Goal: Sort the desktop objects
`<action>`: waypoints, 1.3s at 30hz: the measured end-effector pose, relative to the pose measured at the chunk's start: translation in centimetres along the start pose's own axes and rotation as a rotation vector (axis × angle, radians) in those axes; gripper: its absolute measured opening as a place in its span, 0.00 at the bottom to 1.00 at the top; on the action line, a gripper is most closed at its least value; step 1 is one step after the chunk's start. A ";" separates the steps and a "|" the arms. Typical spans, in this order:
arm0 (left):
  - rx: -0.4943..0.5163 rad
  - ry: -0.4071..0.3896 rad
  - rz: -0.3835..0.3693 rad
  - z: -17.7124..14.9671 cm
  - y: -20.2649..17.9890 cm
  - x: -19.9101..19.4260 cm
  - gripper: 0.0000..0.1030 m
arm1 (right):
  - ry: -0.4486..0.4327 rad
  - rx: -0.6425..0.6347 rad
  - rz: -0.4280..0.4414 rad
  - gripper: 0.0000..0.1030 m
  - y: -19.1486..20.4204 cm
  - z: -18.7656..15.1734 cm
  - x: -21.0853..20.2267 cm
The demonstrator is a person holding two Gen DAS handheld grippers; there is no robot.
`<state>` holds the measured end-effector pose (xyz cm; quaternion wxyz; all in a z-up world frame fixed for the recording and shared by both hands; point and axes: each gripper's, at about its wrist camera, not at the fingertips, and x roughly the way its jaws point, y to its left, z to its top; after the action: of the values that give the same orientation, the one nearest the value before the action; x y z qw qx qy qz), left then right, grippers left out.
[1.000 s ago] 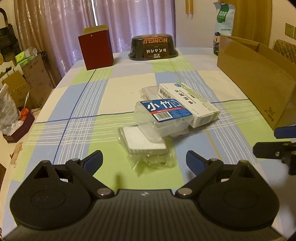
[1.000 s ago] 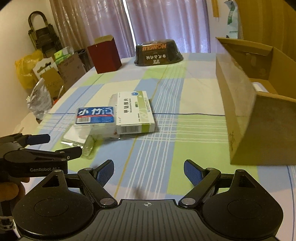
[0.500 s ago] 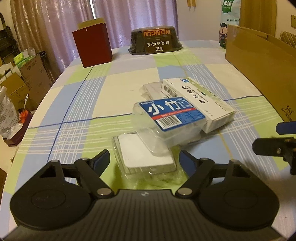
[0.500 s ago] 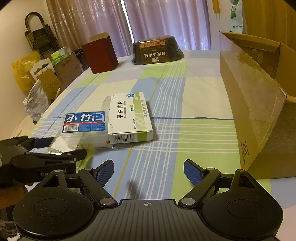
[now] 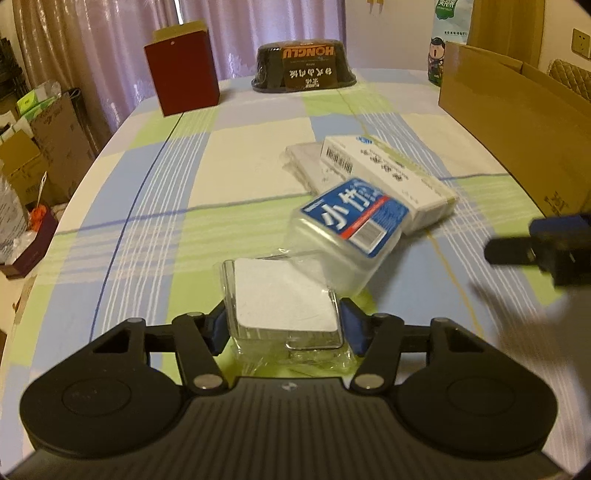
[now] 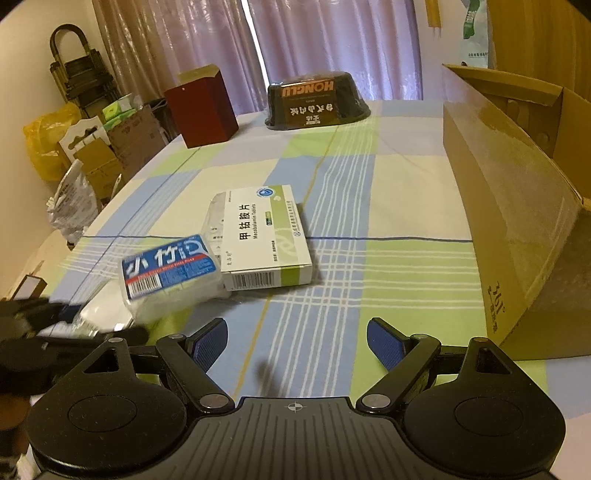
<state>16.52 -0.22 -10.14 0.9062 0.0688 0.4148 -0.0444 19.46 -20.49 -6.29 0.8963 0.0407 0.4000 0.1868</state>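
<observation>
My left gripper (image 5: 282, 328) is shut on a clear plastic packet (image 5: 280, 295) with a white pad inside, its blue pads pressing both sides. A clear box with a blue label (image 5: 351, 221) leans tilted on the packet's far edge. Behind it lies a white-and-green medicine box (image 5: 388, 173), partly on a flat clear packet (image 5: 306, 158). In the right wrist view the blue-labelled box (image 6: 170, 266) and medicine box (image 6: 266, 236) sit ahead to the left. My right gripper (image 6: 297, 341) stands open over bare tablecloth, nothing between its fingers. The open cardboard box (image 6: 509, 206) is at the right.
At the table's far end stand a dark red box (image 5: 183, 68) and a black wrapped bowl (image 5: 304, 66). A green-and-white bag (image 5: 448, 22) stands behind the cardboard box (image 5: 517, 122). Cartons and bags crowd the floor (image 6: 92, 155) off the left edge.
My left gripper moved forward around the clear packet and closed on it. The blue-labelled box tipped and shifted to the right. The right gripper stayed open and edged forward.
</observation>
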 end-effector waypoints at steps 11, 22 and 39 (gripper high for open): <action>0.071 -0.017 0.087 -2.7 0.1 -2.3 0.72 | 0.013 -0.006 0.029 0.83 1.8 0.3 0.6; 0.109 -0.032 0.060 -2.4 0.6 -2.0 0.58 | 0.020 -0.011 0.056 0.83 3.7 0.6 1.3; -0.018 -0.007 0.054 -2.6 2.7 -2.1 0.54 | 0.055 0.010 0.082 0.83 6.1 1.0 3.1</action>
<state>13.61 2.91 -9.99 0.9092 0.0717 0.4099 -0.0164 20.25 -13.64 -6.42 0.8763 0.0561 0.4236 0.2224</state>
